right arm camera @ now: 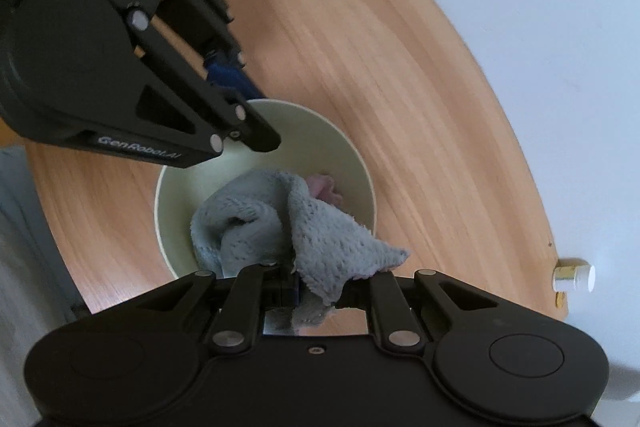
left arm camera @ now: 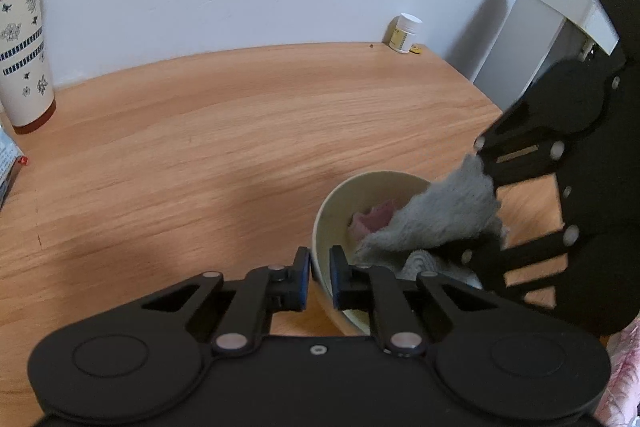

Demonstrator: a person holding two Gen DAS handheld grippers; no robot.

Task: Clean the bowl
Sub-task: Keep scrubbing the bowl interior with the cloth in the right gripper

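Mid-wipe, by the look of it: bowl [right arm camera: 362, 195] pinned at its rim by the left tool [left arm camera: 319, 273], one finger outside the wall and one inside, clamped on the near-left edge. Cloth [right arm camera: 320, 239] pinched in the right tool [right arm camera: 320, 291], fingers drawn in tight on a fold of it, the rest bunched down into the bowl against the near wall and bottom. Judged as somewhere in the middle of the job, not at its end: cloth in contact with the inside, but only part of the wall covered by it, the far and right inner wall bare, the outside untouched as far as can be seen. Left to do, likely: sweeping round the remaining inner wall, lifting the cloth out, letting go of the rim. Something small and pink [right arm camera: 322, 185] lying at the bottom just beyond the cloth; unclear whether a scrap to be wiped out or another piece of fabric. Bowl itself pale cream-green, round, deep, thin-walled, upright on the wooden surface [left arm camera: 200, 155], toward its near right side in the left view. Bare inner wall plain and matte, no obvious smears visible, though too soft in focus to be sure. Cloth grey, nubbly, terry-like, apparently dry. Cup [left arm camera: 24, 43] far left and small bottle [left arm camera: 406, 33] at the far edge, both well apart from the bowl.
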